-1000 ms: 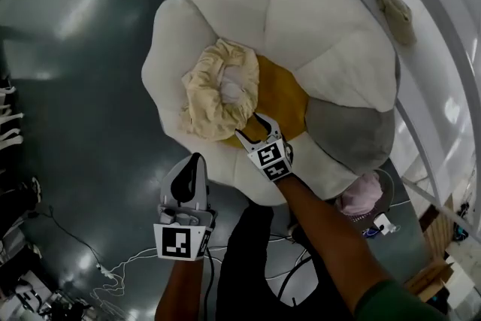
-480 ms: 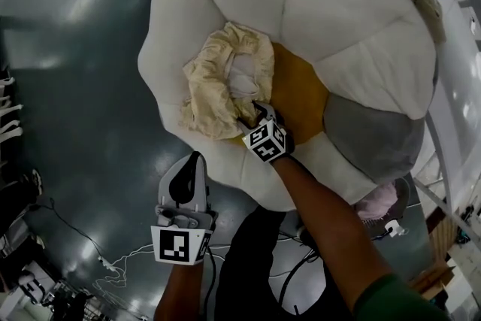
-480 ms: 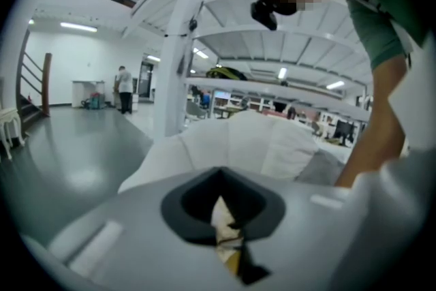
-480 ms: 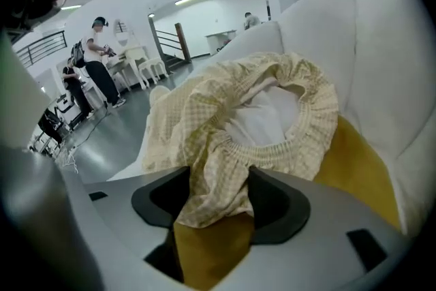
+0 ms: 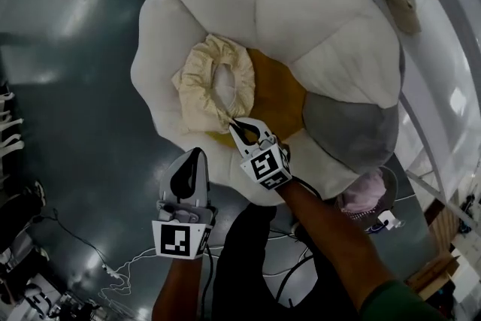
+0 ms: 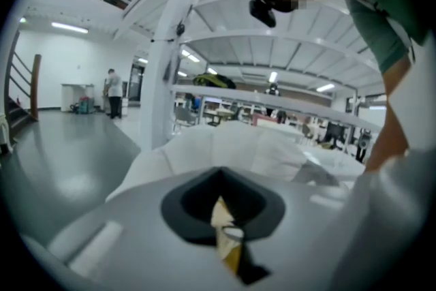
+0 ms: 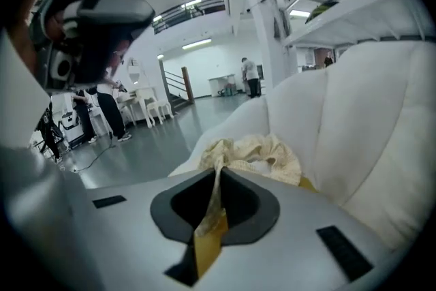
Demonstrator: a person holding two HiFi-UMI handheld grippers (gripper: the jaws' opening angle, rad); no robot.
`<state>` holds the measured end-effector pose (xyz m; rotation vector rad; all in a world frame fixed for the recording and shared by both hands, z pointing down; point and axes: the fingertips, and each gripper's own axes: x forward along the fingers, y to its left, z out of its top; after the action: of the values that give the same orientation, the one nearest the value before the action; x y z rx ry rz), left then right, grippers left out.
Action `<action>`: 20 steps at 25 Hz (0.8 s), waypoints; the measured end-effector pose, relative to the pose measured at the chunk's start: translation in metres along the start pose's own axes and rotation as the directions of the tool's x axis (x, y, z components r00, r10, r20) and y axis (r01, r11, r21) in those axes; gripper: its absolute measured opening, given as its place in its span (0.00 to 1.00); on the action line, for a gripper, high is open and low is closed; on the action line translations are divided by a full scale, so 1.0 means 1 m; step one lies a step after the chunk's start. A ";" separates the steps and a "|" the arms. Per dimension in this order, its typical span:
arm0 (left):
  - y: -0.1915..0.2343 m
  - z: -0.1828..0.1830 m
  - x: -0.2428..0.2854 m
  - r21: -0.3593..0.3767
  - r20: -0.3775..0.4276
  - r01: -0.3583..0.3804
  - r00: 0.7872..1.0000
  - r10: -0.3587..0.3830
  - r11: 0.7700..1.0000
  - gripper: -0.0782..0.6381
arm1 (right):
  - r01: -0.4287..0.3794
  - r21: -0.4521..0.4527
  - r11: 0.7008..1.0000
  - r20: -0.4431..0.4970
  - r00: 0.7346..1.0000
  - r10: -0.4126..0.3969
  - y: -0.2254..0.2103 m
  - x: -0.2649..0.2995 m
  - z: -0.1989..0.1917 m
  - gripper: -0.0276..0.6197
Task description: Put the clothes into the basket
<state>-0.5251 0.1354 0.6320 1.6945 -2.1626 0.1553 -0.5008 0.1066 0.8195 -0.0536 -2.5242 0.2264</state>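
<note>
Now the cream garment (image 5: 214, 90) lies bunched on the yellow centre (image 5: 279, 98) of a white flower-shaped cushion (image 5: 301, 4); the right gripper (image 5: 237, 128) has just been closing, and its jaws pinch a strip of the garment's near edge; the left gripper (image 5: 196, 155) hangs beside the cushion over the dark floor (image 5: 68, 86), jaws together on nothing.

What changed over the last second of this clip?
The right gripper reached into the cream garment, its jaws just closed on a fold, and it pulled back. The left gripper stayed shut and empty; the garment still rests on the flower-shaped cushion.
</note>
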 end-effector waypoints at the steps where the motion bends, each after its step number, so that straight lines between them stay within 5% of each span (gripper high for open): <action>1: -0.006 0.008 0.001 0.003 0.011 0.007 1.000 -0.007 1.000 0.11 | 0.006 -0.002 1.000 0.029 1.000 -0.006 0.002 -0.016 0.014 0.08; 9: -0.060 0.076 0.004 0.027 0.057 0.051 0.997 -0.052 0.998 0.11 | 0.048 -0.018 0.999 0.204 0.978 -0.044 0.012 -0.158 0.115 0.08; 20: -0.171 0.123 0.000 0.072 0.036 0.185 0.982 -0.188 0.980 0.11 | 0.180 0.018 0.984 0.213 0.960 -0.179 0.010 -0.357 0.138 0.08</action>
<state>-0.3903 0.0508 0.4938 1.9448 -2.0352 0.1438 -0.2866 0.0639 0.5048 0.2096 -2.7233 0.1635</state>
